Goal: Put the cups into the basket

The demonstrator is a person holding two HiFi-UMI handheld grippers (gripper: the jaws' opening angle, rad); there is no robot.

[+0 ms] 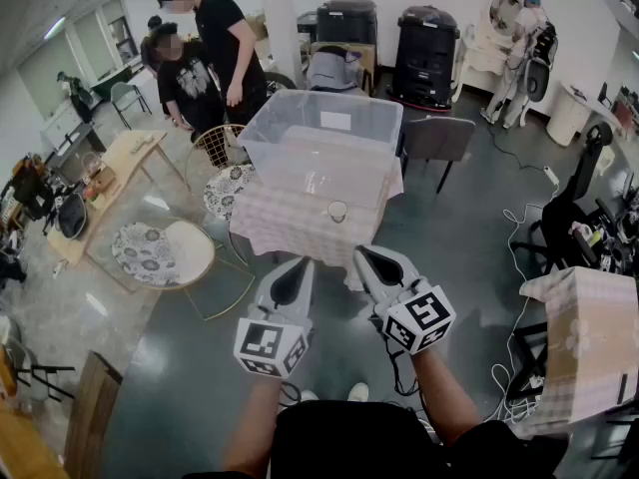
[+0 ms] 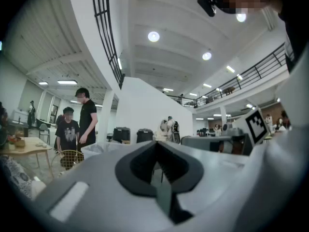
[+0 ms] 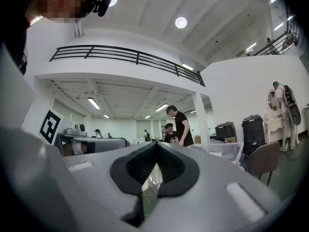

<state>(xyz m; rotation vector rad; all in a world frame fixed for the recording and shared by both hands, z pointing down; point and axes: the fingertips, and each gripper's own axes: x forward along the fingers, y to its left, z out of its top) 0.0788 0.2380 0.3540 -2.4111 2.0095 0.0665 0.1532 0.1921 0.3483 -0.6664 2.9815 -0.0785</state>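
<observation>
Two grippers side by side, level, low in the head view, pointed toward the cloth-covered surface (image 1: 285, 230) and well short of its near edge. On the left gripper (image 1: 302, 262), jaws pressed together at the tips, nothing pinched, nothing touched. On the right gripper (image 1: 361, 253), the same: closed tip to tip, empty, apart from everything on the surface

One clear cup (image 1: 337, 211) upright on the surface, close to the near edge and about midway along it, just in front of the near wall of the basket (image 1: 258, 128), outside it. From the head view, ahead of the grippers and in line with the gap between them, well apart from both tips, slightly nearer the right gripper

Basket clear and open-topped, across the far part of the surface, almost out to the far edge and both side edges

Beyond the far left corner, two people (image 1: 205, 68) standing. Left of the surface, on the floor (image 1: 200, 367), two round chairs (image 1: 150, 252) with patterned cushions, one of them wire-backed. By the right edge, a grey chair (image 1: 437, 138)
</observation>
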